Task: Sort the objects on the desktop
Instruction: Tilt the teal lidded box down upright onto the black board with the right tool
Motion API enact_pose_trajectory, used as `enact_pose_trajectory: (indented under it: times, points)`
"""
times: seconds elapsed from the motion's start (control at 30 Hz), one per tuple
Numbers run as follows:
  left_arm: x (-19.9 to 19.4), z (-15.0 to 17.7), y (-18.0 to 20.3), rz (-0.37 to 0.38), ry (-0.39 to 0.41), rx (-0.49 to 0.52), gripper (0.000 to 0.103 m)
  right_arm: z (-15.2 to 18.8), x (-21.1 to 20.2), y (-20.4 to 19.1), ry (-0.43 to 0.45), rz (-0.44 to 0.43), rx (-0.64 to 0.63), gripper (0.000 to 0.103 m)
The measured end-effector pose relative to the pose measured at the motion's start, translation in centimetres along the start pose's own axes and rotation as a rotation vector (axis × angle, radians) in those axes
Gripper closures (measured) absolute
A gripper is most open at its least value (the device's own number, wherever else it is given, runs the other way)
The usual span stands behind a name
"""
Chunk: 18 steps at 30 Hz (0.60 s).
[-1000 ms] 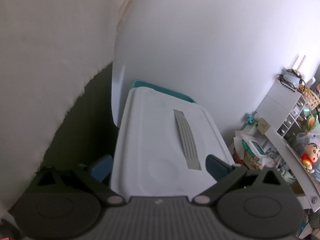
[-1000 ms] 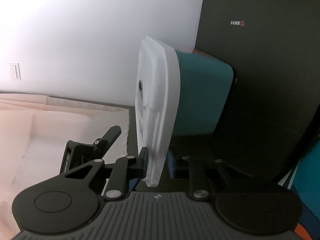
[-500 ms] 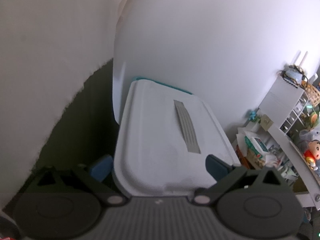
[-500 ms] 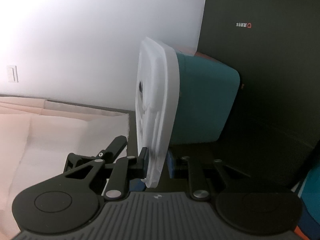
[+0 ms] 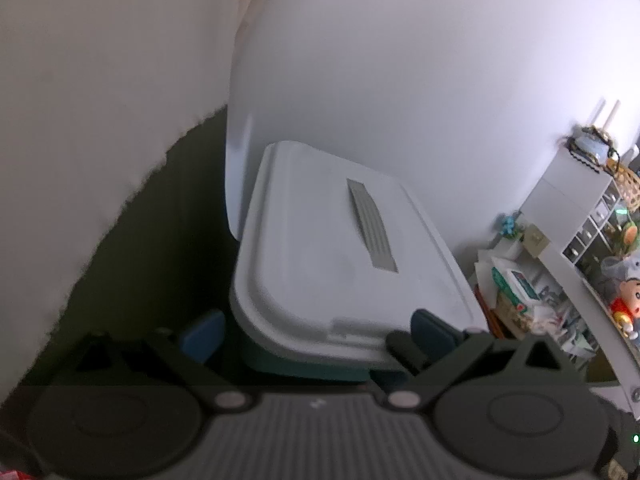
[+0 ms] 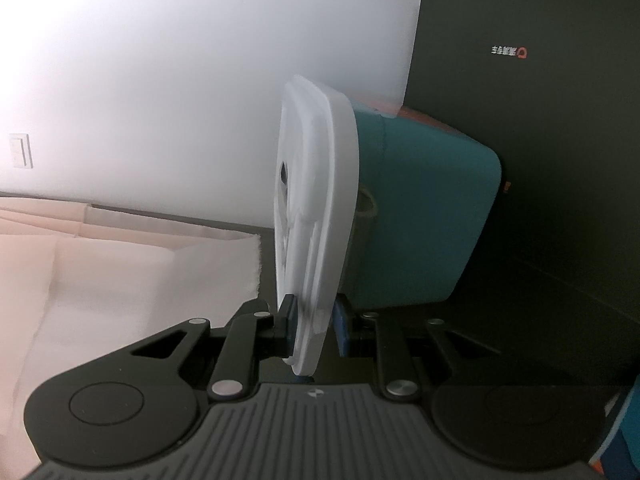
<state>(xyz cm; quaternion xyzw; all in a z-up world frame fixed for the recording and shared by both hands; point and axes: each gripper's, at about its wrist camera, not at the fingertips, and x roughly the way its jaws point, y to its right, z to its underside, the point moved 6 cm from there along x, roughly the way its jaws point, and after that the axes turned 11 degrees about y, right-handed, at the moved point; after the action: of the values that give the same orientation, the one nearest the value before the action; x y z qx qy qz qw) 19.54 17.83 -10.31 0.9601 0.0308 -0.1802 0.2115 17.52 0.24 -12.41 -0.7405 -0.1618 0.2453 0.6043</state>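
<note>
On the dark counter (image 5: 168, 216), hard against the white wall (image 5: 420, 60), stands a teal plastic storage box (image 6: 420, 220) capped with a pale grey plastic lid (image 5: 340, 256); everything below is placed from that box. Its lid carries a ribbed grey strip (image 5: 372, 228) running along the top, nearer the far end.

At the box's near end, the left tool (image 5: 316, 330) stands wide, its two blue-padded fingers (image 5: 202, 336) straddling the box's corners, one on each side; whether the pads press the box walls I cannot tell.

The right tool (image 6: 314, 324) is narrowed onto the near edge of the lid, one black finger (image 6: 286, 316) on the lid's top face and one blue pad (image 6: 342, 332) on its underside, so it holds the lid by the rim. In the right wrist view the scene appears rolled sideways, with the lid standing on edge and the teal body to its right.

Beyond the box on that side rises a black panel (image 6: 520, 160) bearing small red lettering. Off to the box's right, in the left wrist view, a white shelving unit (image 5: 568, 196) is crowded with small items, a cartoon doll in red (image 5: 626, 308) among them. A pale cream cloth (image 5: 80, 120) covers the area to the box's left.
</note>
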Motion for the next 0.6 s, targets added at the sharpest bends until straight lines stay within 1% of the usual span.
enact_pose_trajectory:
  times: [0.4, 0.5, 0.6]
  points:
    - [1.2, 1.0, -0.1, 0.002, -0.008, 0.006, 0.002, -1.4, 1.3, -0.2, -0.003, -0.005, 0.019, 0.080]
    - [0.7, 1.1, -0.9, 0.003, -0.009, 0.006, 0.002, -1.6, 1.6, -0.2, -0.002, -0.002, 0.019, 0.080]
    - [1.1, 1.0, -0.9, 0.004, -0.012, 0.005, 0.002, -1.7, 1.8, -0.2, 0.000, -0.002, 0.025, 0.080]
